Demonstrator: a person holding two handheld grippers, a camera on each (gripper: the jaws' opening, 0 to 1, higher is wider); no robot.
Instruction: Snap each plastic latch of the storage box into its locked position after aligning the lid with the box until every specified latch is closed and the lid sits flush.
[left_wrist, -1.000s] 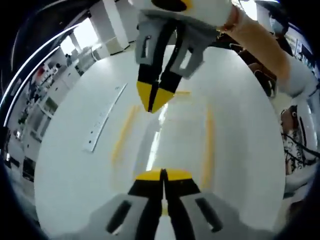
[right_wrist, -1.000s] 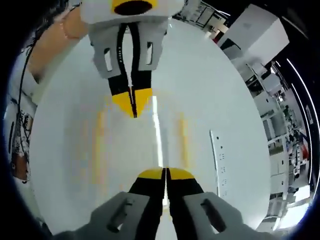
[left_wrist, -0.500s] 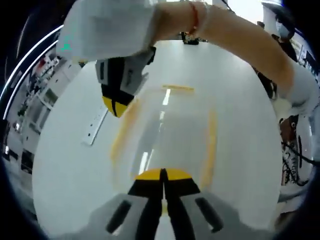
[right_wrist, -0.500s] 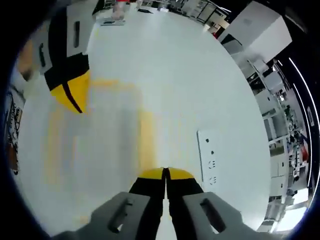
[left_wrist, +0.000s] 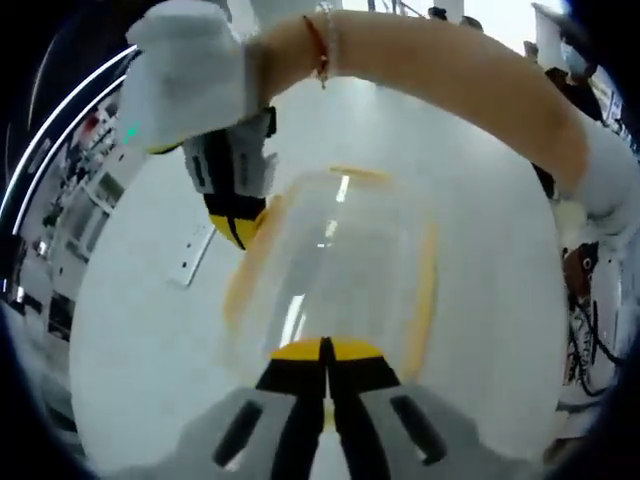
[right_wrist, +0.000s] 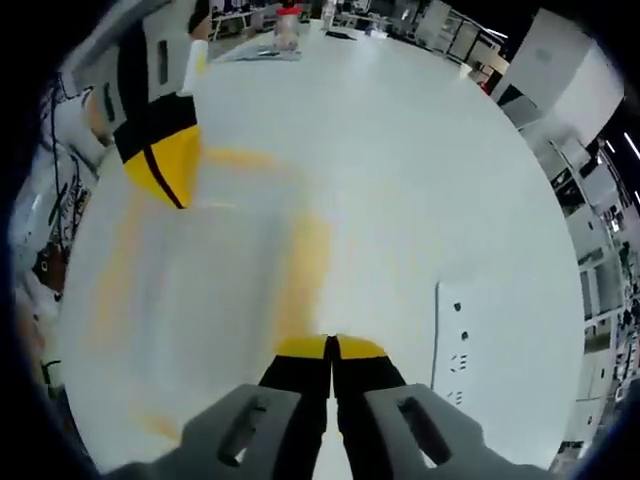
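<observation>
Two grippers are working over a clear plastic storage box with yellow latches, which sits on the round white bench. In the left gripper view, the left gripper comes up from the bottom with its yellow-tipped black fingers pressed together, nothing between them, the tips sitting right at the near edge of the box lid. Yellow latch strips run along the box's long sides, one on the left and one on the right, with a shorter yellow one at the far end. Across the box, the right gripper reaches in from the upper left, held by a white-gloved hand on a bare forearm wearing a thin red bracelet; its yellow tip is down at the far left corner of the box, right by the left latch, fingers closed. A white power strip lies flat on the bench just left of the box. In the right gripper view, the right gripper shows its fingers shut and empty beside a blurred yellow latch, while the left gripper sits at the upper left over the box, and the power strip lies off to the right.
</observation>
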